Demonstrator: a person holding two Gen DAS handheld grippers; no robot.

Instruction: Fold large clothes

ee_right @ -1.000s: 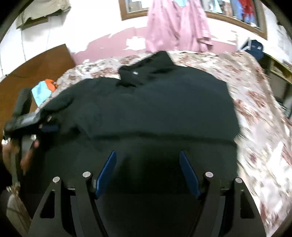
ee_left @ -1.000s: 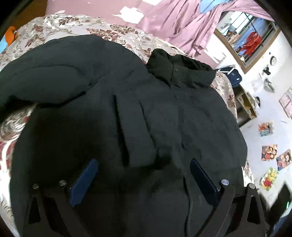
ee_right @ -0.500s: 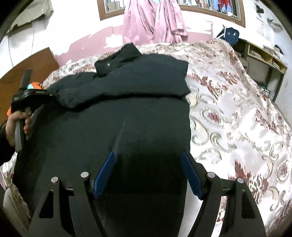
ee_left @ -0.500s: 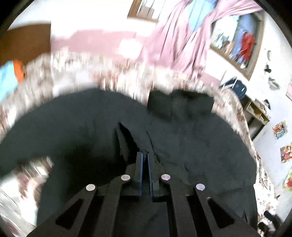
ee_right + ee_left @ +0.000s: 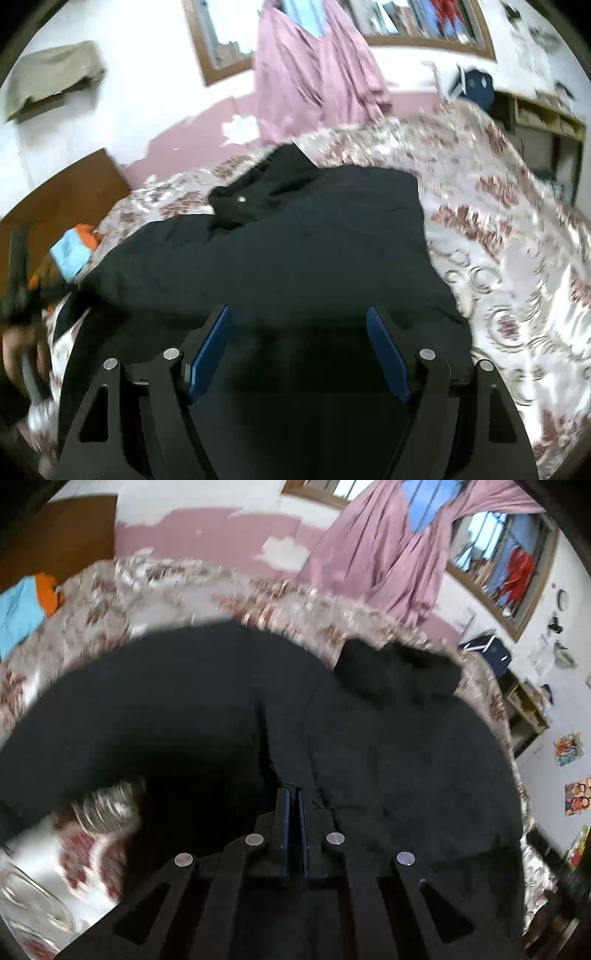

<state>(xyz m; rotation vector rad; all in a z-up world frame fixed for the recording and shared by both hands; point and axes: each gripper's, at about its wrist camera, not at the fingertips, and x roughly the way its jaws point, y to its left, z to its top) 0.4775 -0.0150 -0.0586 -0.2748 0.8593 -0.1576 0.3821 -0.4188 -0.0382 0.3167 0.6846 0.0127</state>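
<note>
A black coat lay across the frame's centre on a flowered bedspread. The left claw pinched its edge shut; the right claw gaped empty. That thin bite could slip, dropping the fold.

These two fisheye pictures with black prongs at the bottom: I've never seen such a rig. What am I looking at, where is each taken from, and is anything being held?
No robot here: a person carries a two-finger tool in each hand, each with a camera looking forward along its fingers. The left view shows the left hand-held gripper, its blue pads shut together and apparently pinching a fold of the black jacket, though blur hides the exact contact. The right view shows the right hand-held gripper, its jaws standing apart above the same jacket and holding nothing. The jacket lies spread on a floral bedspread, collar toward the far wall. At the right view's left edge, the person's hand grips the other tool.
</note>
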